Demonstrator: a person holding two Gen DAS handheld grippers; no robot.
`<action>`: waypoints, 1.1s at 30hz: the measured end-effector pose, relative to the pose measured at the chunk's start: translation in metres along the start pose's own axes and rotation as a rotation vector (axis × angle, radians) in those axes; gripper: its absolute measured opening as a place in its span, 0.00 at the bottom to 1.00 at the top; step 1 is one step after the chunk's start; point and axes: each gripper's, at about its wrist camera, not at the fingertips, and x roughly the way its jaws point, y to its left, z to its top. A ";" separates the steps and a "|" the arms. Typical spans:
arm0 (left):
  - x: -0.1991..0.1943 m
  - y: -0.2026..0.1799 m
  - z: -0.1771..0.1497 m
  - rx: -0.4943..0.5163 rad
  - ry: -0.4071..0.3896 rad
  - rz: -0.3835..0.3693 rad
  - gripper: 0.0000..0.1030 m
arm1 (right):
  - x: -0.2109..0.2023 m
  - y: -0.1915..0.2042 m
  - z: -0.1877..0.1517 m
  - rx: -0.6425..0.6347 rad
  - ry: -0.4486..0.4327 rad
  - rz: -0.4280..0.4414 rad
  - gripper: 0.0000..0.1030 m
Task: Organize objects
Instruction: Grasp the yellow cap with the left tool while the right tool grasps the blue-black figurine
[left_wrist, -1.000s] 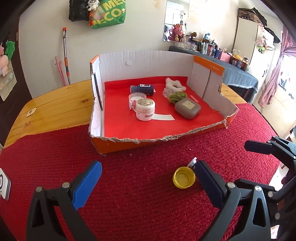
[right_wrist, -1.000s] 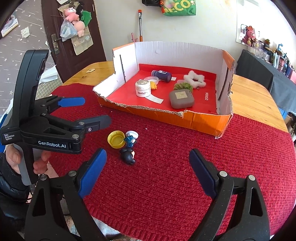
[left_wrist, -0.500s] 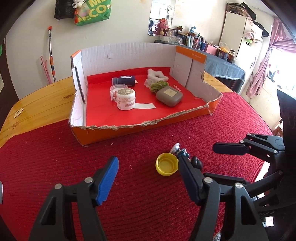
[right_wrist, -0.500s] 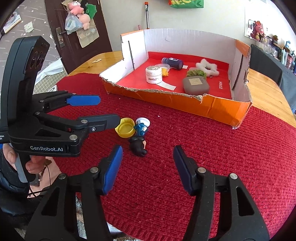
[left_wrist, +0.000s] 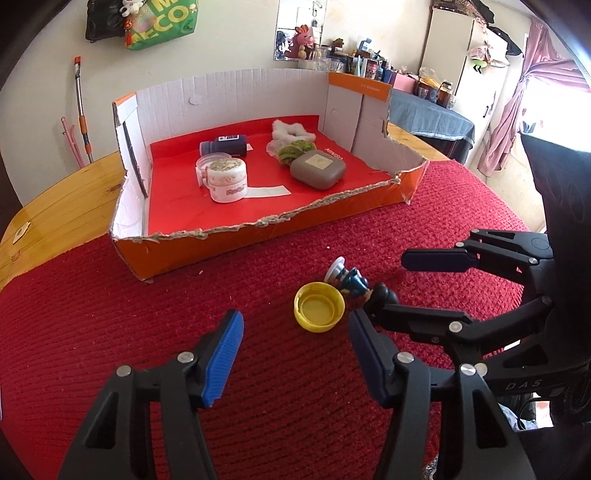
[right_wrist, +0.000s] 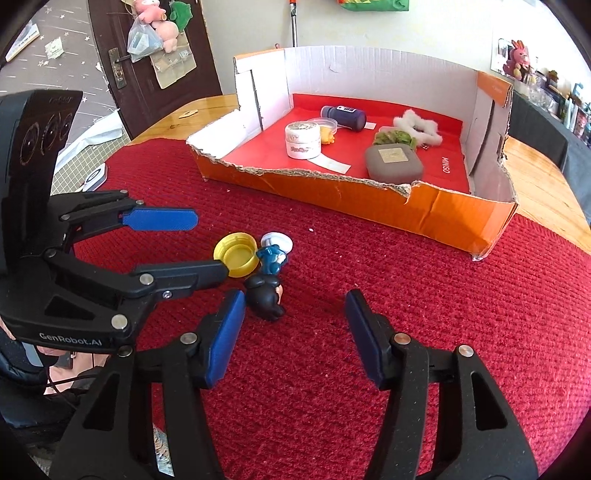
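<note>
A yellow bottle cap (left_wrist: 319, 307) lies open side up on the red cloth, touching a small blue and black figurine (left_wrist: 354, 284) on its side. Both also show in the right wrist view, the cap (right_wrist: 236, 254) and the figurine (right_wrist: 267, 284). My left gripper (left_wrist: 295, 354) is open and empty, just short of the cap. My right gripper (right_wrist: 293, 332) is open and empty, its left finger close to the figurine's black head. Each gripper shows in the other's view, the right one (left_wrist: 417, 284) and the left one (right_wrist: 192, 243).
An orange cardboard box (left_wrist: 266, 232) with a torn front wall stands behind, holding a white jar (left_wrist: 226, 180), a dark bottle (left_wrist: 223, 144), a grey case (left_wrist: 317, 170), a green scrunchie and white fluff. The wooden table (left_wrist: 62, 199) shows beyond the cloth.
Both grippers have moved closer to the cap and figurine and their fingers have narrowed. The cap and figurine have not moved.
</note>
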 end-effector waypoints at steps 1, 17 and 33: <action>0.002 0.000 0.000 0.001 0.005 -0.003 0.58 | 0.000 -0.001 0.001 0.001 -0.001 -0.003 0.54; 0.013 -0.001 0.006 0.025 -0.001 0.023 0.44 | 0.009 0.002 0.007 -0.028 0.008 0.015 0.34; 0.020 -0.003 0.011 0.027 -0.014 0.046 0.30 | 0.011 -0.002 0.009 -0.017 0.012 0.025 0.21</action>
